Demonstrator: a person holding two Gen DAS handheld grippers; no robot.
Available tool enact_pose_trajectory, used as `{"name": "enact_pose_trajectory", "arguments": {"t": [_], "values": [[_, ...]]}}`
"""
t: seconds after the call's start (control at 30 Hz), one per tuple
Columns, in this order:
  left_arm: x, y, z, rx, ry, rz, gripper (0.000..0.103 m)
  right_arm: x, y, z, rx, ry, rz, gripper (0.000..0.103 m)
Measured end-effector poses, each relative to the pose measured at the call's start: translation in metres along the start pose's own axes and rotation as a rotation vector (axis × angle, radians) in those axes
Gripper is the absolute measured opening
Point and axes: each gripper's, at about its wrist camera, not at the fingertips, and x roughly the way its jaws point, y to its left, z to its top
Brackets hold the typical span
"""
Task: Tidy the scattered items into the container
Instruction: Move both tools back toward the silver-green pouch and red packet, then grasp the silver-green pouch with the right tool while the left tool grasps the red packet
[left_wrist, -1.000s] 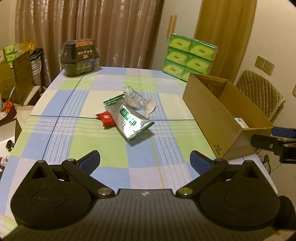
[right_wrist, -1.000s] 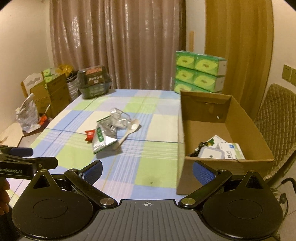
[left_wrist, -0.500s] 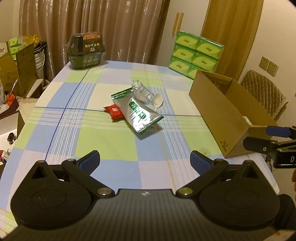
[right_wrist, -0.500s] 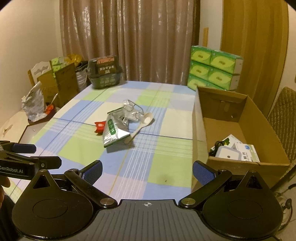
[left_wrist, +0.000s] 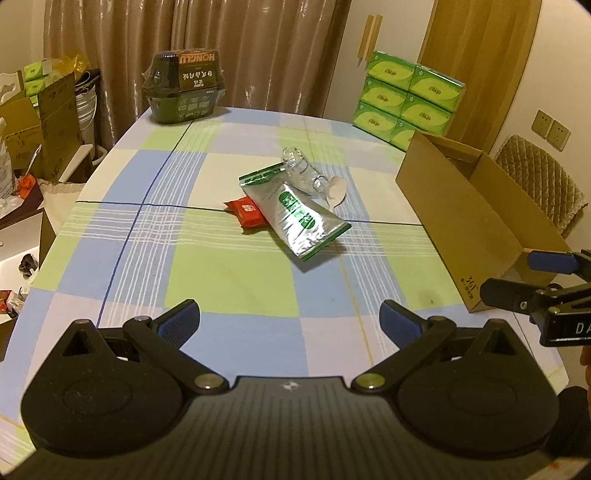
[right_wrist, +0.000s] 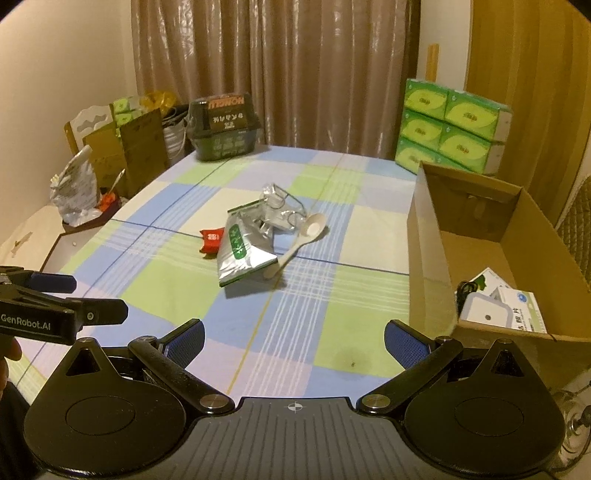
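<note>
A silver and green pouch lies mid-table, over a small red packet. A crumpled clear plastic wrapper and a white spoon lie beside it. An open cardboard box stands at the table's right edge with white boxes inside. My left gripper is open and empty above the near table. My right gripper is open and empty, left of the box's near corner.
A checked cloth covers the table. A dark green tub stands at the far left corner. Green tissue packs are stacked behind the box. A quilted chair stands right; boxes and bags clutter the left.
Both grippers have drifted, so the table items shift right and slightly nearer in both views. Both stay open and empty. Nothing on the table has moved.
</note>
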Motion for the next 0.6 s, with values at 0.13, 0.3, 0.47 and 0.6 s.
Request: {"name": "enact_pose_trajectory", "arguments": {"t": [0.13, 0.3, 0.47, 0.6], "values": [[0.009, 0.005, 0.004, 0.003, 0.015, 0.009, 0.102, 0.011, 0.0, 0.002, -0.008, 0.013, 0.006, 0.101], [0.024, 0.008, 0.011, 0.036, 0.027, 0.02, 0.102, 0.028, 0.0, 0.009, -0.021, 0.022, 0.016, 0.101], [0.04, 0.013, 0.021, 0.081, 0.035, 0.028, 0.102, 0.051, 0.004, 0.02, -0.044, 0.029, 0.028, 0.101], [0.055, 0.023, 0.031, 0.116, 0.043, 0.035, 0.102, 0.073, 0.008, 0.032, -0.071, 0.035, 0.04, 0.101]]}}
